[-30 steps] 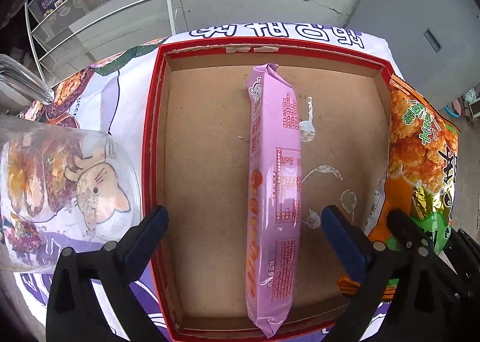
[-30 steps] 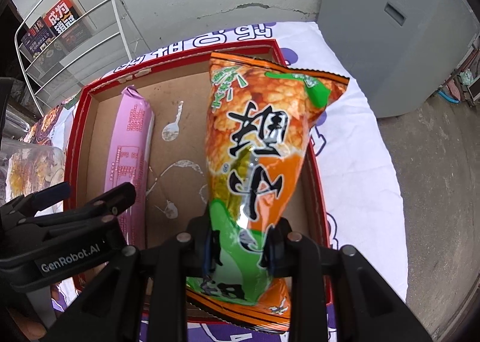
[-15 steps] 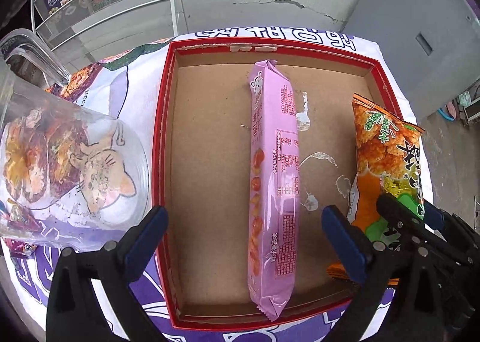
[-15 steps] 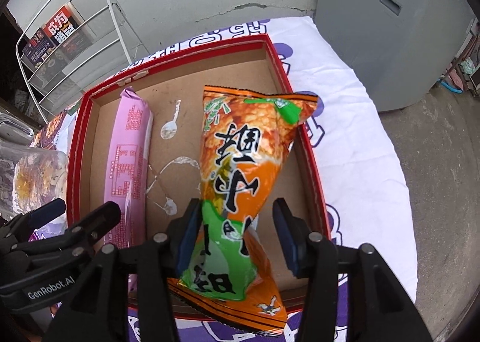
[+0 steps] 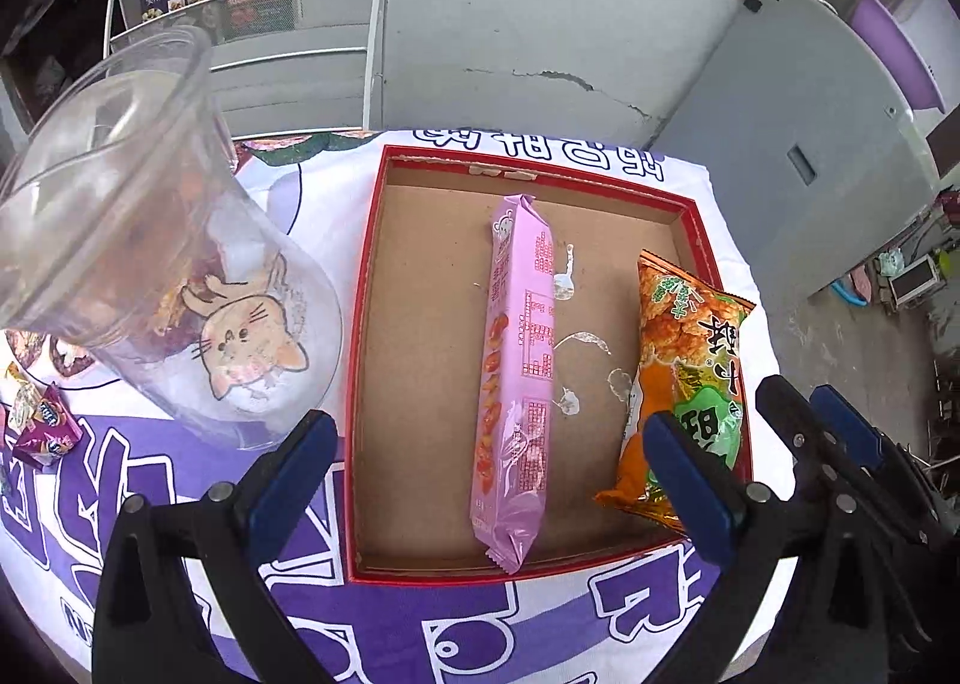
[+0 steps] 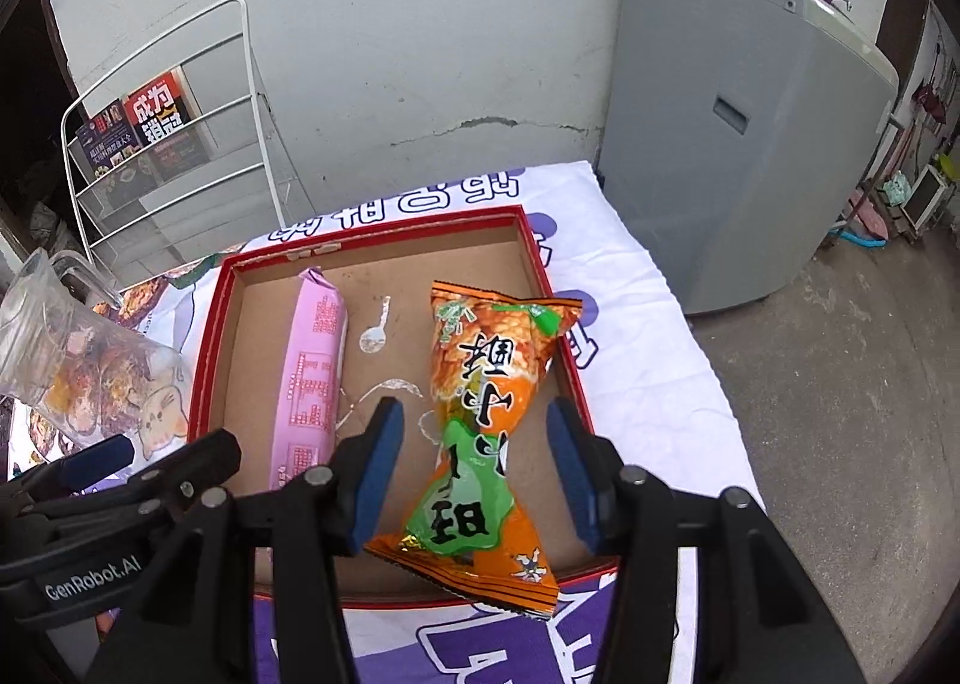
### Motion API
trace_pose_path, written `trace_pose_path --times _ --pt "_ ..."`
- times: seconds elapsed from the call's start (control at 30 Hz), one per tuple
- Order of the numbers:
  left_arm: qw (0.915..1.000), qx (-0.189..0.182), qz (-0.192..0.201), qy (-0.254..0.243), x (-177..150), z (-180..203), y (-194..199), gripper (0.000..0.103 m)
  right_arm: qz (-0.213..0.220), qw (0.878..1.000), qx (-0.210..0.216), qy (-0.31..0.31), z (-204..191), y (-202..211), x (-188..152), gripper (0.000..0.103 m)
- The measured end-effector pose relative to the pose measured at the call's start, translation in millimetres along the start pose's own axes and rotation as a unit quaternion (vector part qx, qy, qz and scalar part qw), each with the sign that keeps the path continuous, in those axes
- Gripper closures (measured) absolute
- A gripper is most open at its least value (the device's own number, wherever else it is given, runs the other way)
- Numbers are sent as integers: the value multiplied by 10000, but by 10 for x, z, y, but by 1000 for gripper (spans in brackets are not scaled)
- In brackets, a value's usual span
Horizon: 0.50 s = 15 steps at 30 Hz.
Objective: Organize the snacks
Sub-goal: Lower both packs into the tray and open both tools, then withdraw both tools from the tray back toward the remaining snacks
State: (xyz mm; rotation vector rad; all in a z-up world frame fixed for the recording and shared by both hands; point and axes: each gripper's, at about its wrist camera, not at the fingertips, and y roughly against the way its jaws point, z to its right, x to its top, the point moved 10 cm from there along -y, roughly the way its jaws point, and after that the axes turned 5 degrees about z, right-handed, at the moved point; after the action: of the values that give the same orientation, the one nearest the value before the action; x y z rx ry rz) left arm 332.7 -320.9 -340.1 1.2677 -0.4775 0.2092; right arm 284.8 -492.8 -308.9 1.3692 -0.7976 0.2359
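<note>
Released a sec ago, the orange-and-green snack bag now lies free in the red cardboard tray, w/ the right gripper pulled back above it, jaws apart and clear of the wrapper on both sides. Earlier the blue pads pinched the bag's green end. Bag sits along the tray's right side, its bottom corner hanging over the near rim.

Pink biscuit pack lies lengthwise down the tray's middle, apart from the orange bag; whitish glue smears mark the bare cardboard btwn them.

Left gripper hangs over the tray's near-left corner, jaws wide, nothing btwn them; it has also drawn back, so more of the white-and-purple printed cloth shows.

Clear plastic cup w/ a cat drawing lies tilted on the cloth left of the tray, and a small purple wrapped candy sits near the left edge.
</note>
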Motion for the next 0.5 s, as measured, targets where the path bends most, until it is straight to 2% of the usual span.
trace_pose_path --times 0.17,0.33,0.5 --pt "9995 -112 216 192 -36 -207 340 0 249 9997 17 60 -243 314 12 54" --pt "9988 -126 320 360 -62 -574 653 0 320 9993 143 147 -656 537 -76 54" --pt "9988 111 318 342 -92 -965 841 0 224 9991 301 209 -1082 599 -186 54"
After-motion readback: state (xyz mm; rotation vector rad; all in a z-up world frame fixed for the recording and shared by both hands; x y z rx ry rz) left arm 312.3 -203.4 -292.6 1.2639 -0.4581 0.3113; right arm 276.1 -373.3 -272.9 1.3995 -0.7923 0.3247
